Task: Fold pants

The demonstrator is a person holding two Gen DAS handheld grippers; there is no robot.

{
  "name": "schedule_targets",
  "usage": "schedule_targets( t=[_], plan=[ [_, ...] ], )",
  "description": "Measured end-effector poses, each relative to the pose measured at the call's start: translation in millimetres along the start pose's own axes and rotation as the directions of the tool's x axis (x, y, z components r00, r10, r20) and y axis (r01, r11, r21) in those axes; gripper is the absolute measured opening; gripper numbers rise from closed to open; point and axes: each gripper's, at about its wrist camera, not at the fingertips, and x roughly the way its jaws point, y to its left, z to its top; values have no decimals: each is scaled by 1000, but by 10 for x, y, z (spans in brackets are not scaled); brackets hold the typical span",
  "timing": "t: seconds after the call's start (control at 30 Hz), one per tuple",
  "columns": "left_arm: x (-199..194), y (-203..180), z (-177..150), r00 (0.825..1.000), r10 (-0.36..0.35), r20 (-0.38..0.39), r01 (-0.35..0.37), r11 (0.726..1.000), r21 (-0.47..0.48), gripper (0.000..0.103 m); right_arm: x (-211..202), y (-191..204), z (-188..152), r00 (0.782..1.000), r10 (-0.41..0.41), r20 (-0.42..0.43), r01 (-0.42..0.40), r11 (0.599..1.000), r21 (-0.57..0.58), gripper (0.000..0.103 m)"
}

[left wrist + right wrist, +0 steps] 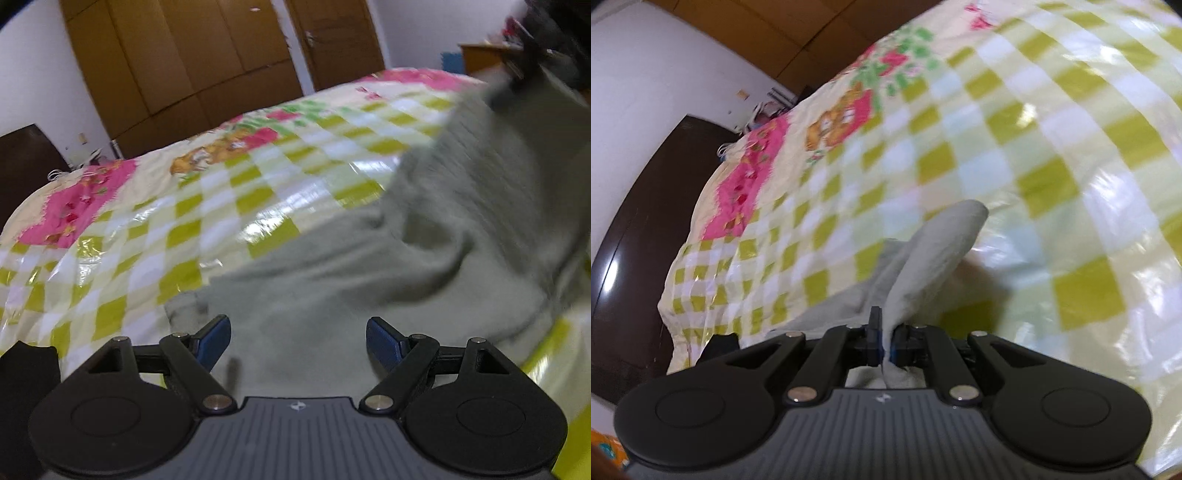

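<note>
Grey-green pants [424, 236] lie on a bed with a shiny yellow-and-white checked cover [155, 236]. In the left wrist view one end of the pants is lifted toward the upper right, where the other gripper shows as a dark blur. My left gripper [298, 341] hovers over the near part of the pants, jaws wide apart with nothing between the blue pads. In the right wrist view my right gripper [885, 338] is shut on a fold of the pants [934, 251], which sticks up past the fingers above the bed cover [1052, 166].
Brown wardrobe doors [192, 55] and a room door [332, 40] stand behind the bed. A dark headboard [635, 229] runs along the bed's left end. A small wooden table [484, 55] with clutter sits at the back right.
</note>
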Motion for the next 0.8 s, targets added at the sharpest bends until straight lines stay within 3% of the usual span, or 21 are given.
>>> schedule_targets(
  t=[0.1,0.37,0.6,0.8],
  plan=[
    [77,29,-59,996,-57,-64,56,998,-25,92,104,394,17,1000,-8,-11,8,999,-40,5],
    [-159,433,-177,994,-110,-5,108,980,-169,93,941,1293,-176,992,0,-128,-21,986,-166,5],
    [-333,665,-434,990,-140,2,137,965,-225,93,1485,1641,-491,967,-26,-252,-27,978,-205,6],
    [-471,841,-563,985,-168,43,173,928,-329,93,1785,1721,-688,936,-72,-345,-7,975,-224,14]
  ],
)
